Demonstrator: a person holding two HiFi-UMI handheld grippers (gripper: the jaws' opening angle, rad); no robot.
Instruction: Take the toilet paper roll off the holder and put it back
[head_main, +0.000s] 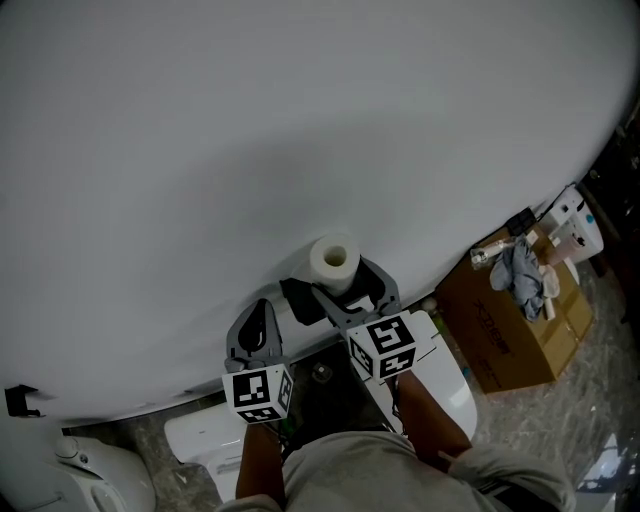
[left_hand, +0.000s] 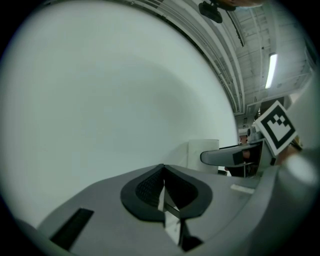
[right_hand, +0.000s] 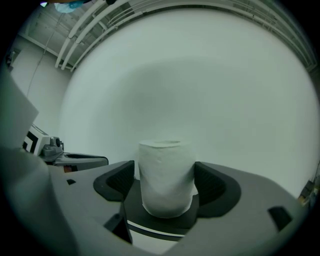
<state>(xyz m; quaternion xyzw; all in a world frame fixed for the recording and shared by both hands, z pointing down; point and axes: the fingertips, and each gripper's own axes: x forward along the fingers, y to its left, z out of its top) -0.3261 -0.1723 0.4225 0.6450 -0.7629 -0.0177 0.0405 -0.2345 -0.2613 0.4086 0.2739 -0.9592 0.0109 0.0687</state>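
1. The toilet paper roll (right_hand: 166, 175) stands upright directly between the jaws of the right gripper (right_hand: 165, 176), its long axis vertical and crosswise to the line along which that gripper points.
2. The right gripper's jaws are spread about as wide as the roll. A thin gap is seen at the pad to the left of the roll, and the other pad lies at or just beside the paper. The roll is judged to be straddled rather than squeezed.
3. The left gripper (left_hand: 162, 171) is seen with its jaws brought together and nothing between them. The roll (left_hand: 203, 151) lies off to its right and slightly ahead, so the right gripper is plainly the nearer one.
4. In the head view the roll (head_main: 333, 262) is seen end-on, its hollow core facing up, close against the wall (head_main: 250, 120) just ahead of the right gripper (head_main: 336, 282). The left gripper (head_main: 260, 310) hangs beside it, apart from the roll.
5. The roll looks white, soft, fairly full and evenly wound, with no loose tail visible.
6. The holder itself cannot be made out under the roll, so whether the roll is seated on it cannot be told.
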